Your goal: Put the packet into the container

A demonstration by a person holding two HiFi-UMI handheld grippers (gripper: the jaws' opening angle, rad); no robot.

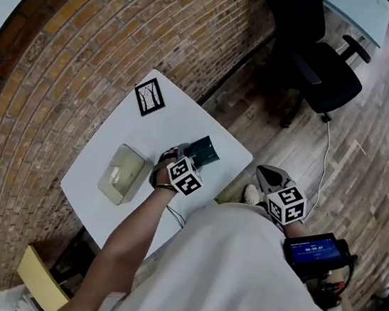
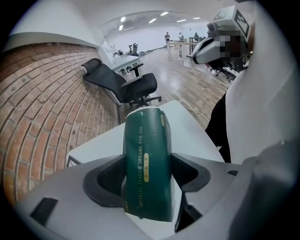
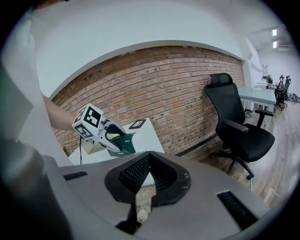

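Note:
A dark green packet [image 1: 204, 149] with gold print is held over the right part of the white table [image 1: 110, 139], with my left gripper [image 1: 193, 154] shut on it. In the left gripper view the packet [image 2: 146, 164] stands upright between the two jaws, which touch its sides. The container [image 1: 121, 173], a pale translucent lidded box, sits on the table to the left of that gripper. My right gripper [image 1: 267, 176] hangs off the table's right edge, over the floor. Its jaws meet with nothing between them [image 3: 146, 161].
A black-and-white marker card [image 1: 149, 97] lies at the table's far corner. A brick wall [image 1: 64, 61] runs along the table's left side. A black office chair [image 1: 321, 68] stands on the wooden floor beyond the table. A device with a blue screen [image 1: 316, 251] is at my right.

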